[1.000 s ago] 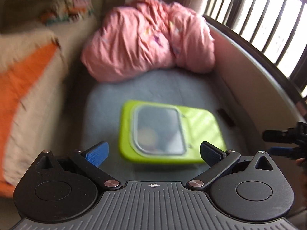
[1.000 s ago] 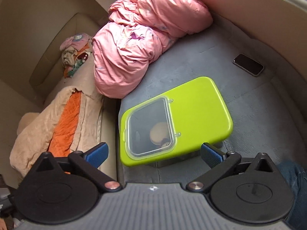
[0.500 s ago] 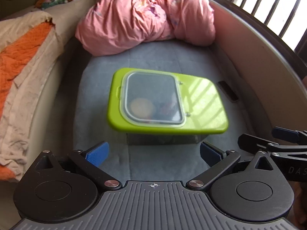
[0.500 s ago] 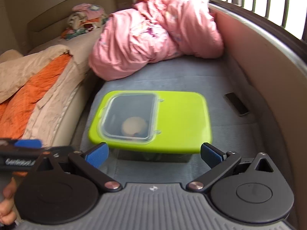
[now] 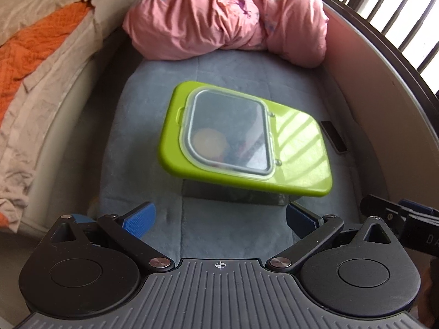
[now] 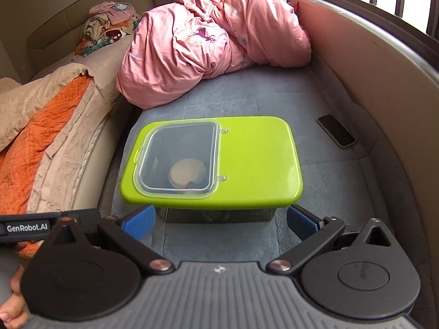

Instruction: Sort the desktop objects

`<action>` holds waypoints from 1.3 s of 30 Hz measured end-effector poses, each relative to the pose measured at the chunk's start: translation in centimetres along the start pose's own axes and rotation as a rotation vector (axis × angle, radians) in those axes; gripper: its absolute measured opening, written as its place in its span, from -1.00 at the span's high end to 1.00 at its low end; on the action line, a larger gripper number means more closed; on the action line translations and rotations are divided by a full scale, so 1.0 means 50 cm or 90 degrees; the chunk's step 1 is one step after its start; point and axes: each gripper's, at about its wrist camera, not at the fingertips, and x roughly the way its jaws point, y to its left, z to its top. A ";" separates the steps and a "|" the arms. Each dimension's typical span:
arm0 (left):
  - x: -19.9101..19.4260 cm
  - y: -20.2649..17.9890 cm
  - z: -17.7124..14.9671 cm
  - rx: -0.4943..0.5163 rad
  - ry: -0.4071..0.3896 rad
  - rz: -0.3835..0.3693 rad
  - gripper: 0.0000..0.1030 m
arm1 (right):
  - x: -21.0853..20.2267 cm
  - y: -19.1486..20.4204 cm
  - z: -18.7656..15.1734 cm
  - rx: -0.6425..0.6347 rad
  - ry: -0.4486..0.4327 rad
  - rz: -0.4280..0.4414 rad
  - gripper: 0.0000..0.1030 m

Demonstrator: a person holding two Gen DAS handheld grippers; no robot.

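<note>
Left wrist view: orange blanket [image 5: 33, 54] far left of the green-lidded box [image 5: 299, 148], pink duvet [image 5: 227, 13] behind the box, dark phone [image 5: 333, 137] just right of it. Box sits on the grey mat [image 5: 137, 142]; clear hatch [image 5: 230, 134] in the lid is closed, round tan item [image 5: 210, 144] seen through it. Left gripper [image 5: 219, 218] hangs just short of the box, jaws spread wide, holding nothing. Right gripper [image 6: 221, 218] likewise, just short of the box's near side, jaws spread, nothing between them. Fingers [image 6: 11, 312] of a hand at lower left in right wrist view.
</note>
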 end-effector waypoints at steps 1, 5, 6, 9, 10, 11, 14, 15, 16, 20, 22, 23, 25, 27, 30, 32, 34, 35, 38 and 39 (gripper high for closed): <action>0.000 -0.004 -0.001 0.011 -0.001 0.004 -1.00 | 0.000 -0.001 0.000 0.000 0.000 -0.001 -1.00; -0.007 -0.023 -0.007 0.053 -0.011 0.014 -1.00 | 0.003 -0.009 0.000 0.011 0.005 0.001 -1.00; -0.011 -0.028 -0.007 0.060 -0.012 0.013 -1.00 | 0.004 -0.011 0.000 0.013 0.006 0.001 -1.00; -0.012 -0.031 -0.008 0.060 -0.013 0.017 -1.00 | 0.007 -0.016 0.000 0.019 0.009 0.001 -1.00; -0.012 -0.031 -0.009 0.059 -0.014 0.025 -1.00 | 0.008 -0.016 0.001 0.020 0.009 -0.001 -1.00; -0.011 -0.032 -0.009 0.059 -0.014 0.034 -1.00 | 0.008 -0.017 0.001 0.020 0.008 -0.002 -1.00; -0.008 -0.029 -0.007 0.055 -0.017 0.066 -1.00 | 0.008 -0.017 0.002 0.019 0.008 -0.008 -1.00; -0.009 -0.027 -0.006 0.052 -0.016 0.067 -1.00 | 0.009 -0.016 0.003 0.018 0.009 -0.008 -1.00; -0.009 -0.025 -0.005 0.048 -0.016 0.068 -1.00 | 0.010 -0.016 0.003 0.018 0.010 -0.009 -1.00; -0.013 -0.016 -0.001 0.037 -0.016 0.071 -1.00 | 0.027 -0.010 0.006 0.011 0.019 -0.013 -1.00; -0.019 -0.015 0.002 0.038 -0.021 0.071 -1.00 | 0.038 -0.008 0.006 0.013 0.028 -0.013 -1.00; -0.023 -0.015 0.003 0.039 -0.025 0.070 -1.00 | 0.043 -0.008 0.006 0.016 0.033 -0.012 -1.00; -0.032 -0.018 0.007 0.043 -0.036 0.069 -1.00 | 0.053 -0.009 0.006 0.021 0.044 -0.009 -1.00; -0.041 -0.021 0.010 0.047 -0.046 0.068 -1.00 | 0.060 -0.010 0.006 0.025 0.051 -0.007 -1.00; -0.046 -0.033 0.012 0.059 -0.053 0.068 -1.00 | 0.066 -0.008 0.006 0.026 0.055 -0.007 -1.00; -0.045 -0.038 0.011 0.066 -0.054 0.069 -1.00 | 0.067 -0.007 0.005 0.026 0.056 -0.007 -1.00; -0.043 -0.042 0.010 0.072 -0.053 0.068 -1.00 | 0.068 -0.008 0.006 0.027 0.057 -0.005 -1.00; -0.041 -0.044 0.010 0.073 -0.052 0.067 -1.00 | 0.068 -0.009 0.006 0.027 0.058 -0.004 -1.00; -0.036 -0.046 0.011 0.075 -0.050 0.066 -1.00 | 0.071 -0.007 0.004 0.026 0.062 0.000 -1.00; -0.035 -0.046 0.012 0.075 -0.049 0.065 -1.00 | 0.072 -0.006 0.003 0.025 0.064 0.002 -1.00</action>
